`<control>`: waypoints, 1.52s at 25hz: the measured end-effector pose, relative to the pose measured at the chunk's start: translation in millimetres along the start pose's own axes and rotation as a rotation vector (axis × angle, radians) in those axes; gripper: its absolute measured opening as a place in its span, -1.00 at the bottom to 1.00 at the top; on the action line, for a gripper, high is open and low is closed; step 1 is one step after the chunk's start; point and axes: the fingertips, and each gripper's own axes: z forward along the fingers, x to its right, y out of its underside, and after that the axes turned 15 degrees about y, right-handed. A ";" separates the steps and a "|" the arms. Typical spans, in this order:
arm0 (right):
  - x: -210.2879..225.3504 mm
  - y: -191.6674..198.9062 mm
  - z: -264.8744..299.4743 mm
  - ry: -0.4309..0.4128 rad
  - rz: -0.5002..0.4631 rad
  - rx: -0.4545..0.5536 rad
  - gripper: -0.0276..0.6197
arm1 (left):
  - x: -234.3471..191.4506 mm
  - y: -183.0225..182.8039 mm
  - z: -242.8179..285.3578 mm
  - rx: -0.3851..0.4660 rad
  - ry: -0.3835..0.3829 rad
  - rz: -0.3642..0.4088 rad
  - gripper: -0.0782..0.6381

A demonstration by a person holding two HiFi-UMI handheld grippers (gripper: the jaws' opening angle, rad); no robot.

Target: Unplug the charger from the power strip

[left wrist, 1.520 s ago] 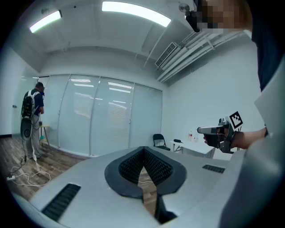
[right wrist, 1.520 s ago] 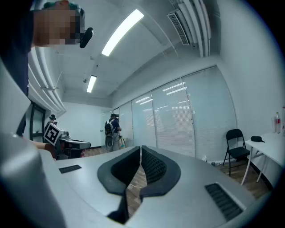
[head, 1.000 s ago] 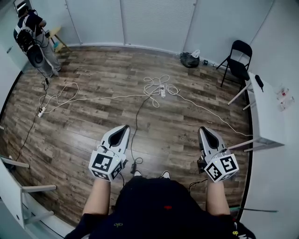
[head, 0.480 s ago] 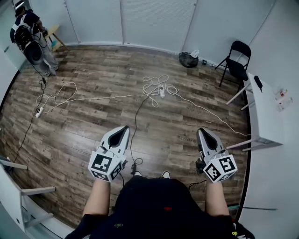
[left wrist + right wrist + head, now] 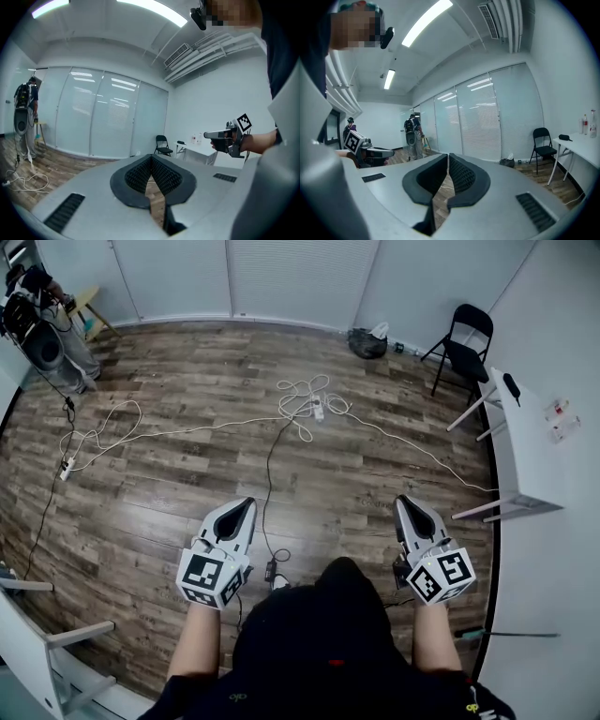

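Power strip [image 5: 318, 410] on floor [image 5: 187, 479], well ahead, between left tongs [image 5: 247, 504], right tongs [image 5: 404, 503].

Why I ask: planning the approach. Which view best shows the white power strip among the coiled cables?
The head view: the white power strip lies unobstructed on the wood floor. Neither gripper view shows it.

Bare office-type rm, wood-look floor [image 5: 187, 484], glass partition walls [image 5: 103, 117] w/ blinds, folding chair [image 5: 464, 343], white table [image 5: 530, 456]

Head view peers steeply down at the floor [image 5: 169, 493] — both gripper views look level, sharing the black chair [image 5: 162, 144].
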 end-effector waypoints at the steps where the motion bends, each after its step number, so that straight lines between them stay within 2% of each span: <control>1: -1.1 1.9 1.5 0.007 -0.007 -0.007 -0.82 | -2.8 2.2 -2.7 -0.002 -0.003 -0.006 -0.73; 9: -11.5 -5.8 42.7 -0.017 -0.017 -0.015 -0.82 | -31.7 0.6 0.5 -0.008 -0.018 -0.011 -0.73; 15: 2.6 -18.4 94.3 -0.050 -0.009 -0.003 -0.82 | -62.6 -20.1 33.9 -0.013 -0.032 0.009 -0.73; 22: 55.9 -24.8 168.7 -0.080 0.018 -0.016 -0.82 | -97.9 -41.9 104.1 -0.038 -0.067 0.022 -0.73; 26: 92.6 -30.6 213.2 -0.109 0.043 -0.022 -0.82 | -116.1 -49.7 149.3 -0.047 -0.104 -0.006 -0.73; 32: 148.4 -32.3 271.8 -0.177 0.060 -0.046 -0.82 | -123.4 -61.5 228.5 -0.045 -0.139 -0.034 -0.73; 38: 193.4 -26.5 307.1 -0.169 0.085 -0.051 -0.82 | -124.1 -67.0 279.6 -0.073 -0.137 -0.008 -0.73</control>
